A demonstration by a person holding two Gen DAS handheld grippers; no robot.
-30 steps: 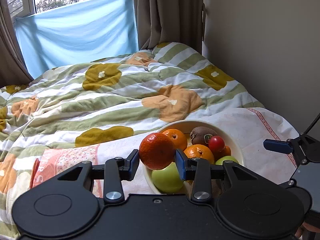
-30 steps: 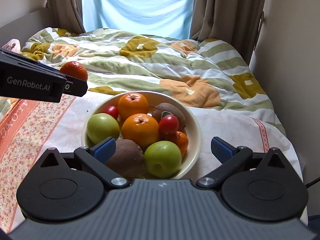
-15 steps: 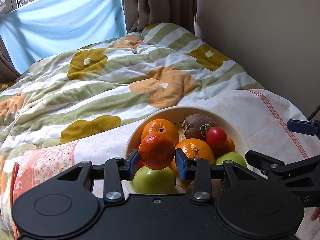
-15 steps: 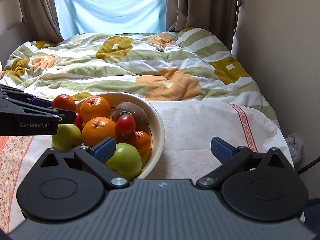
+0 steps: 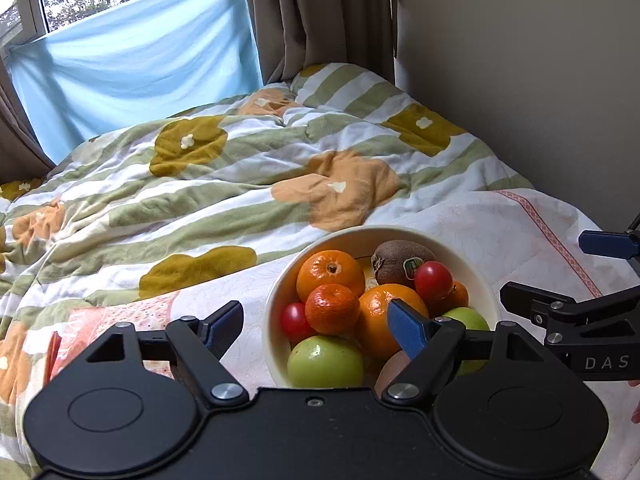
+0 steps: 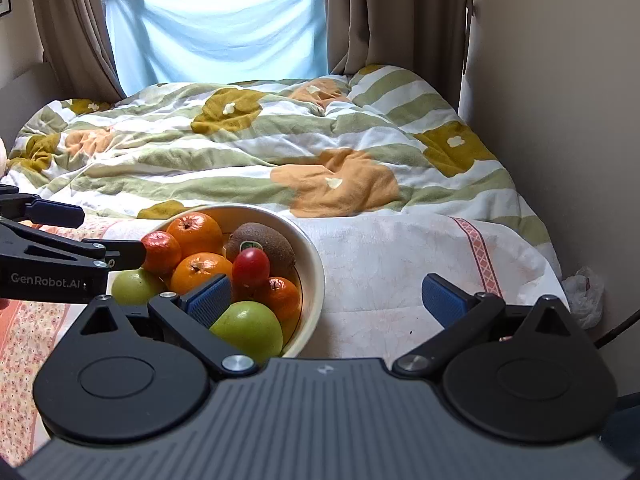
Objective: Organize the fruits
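As its jaws have just been opening, the left gripper [image 5: 316, 326] stands released around the mandarin [image 5: 332, 309], which rests in the bowl [image 5: 472, 264] atop other fruit. Right gripper [image 6: 326, 298]: spread, empty. Step: release. Next: withdraw clear.

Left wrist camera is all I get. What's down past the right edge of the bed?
Observer: A crumpled white plastic bag lies low between the bed and the wall.
Operator: And that other tool at my right edge, is it carrying any fruit?
Observer: No. The right gripper is open and empty. Its right finger is over the white cloth, and its left finger is over the cream bowl.
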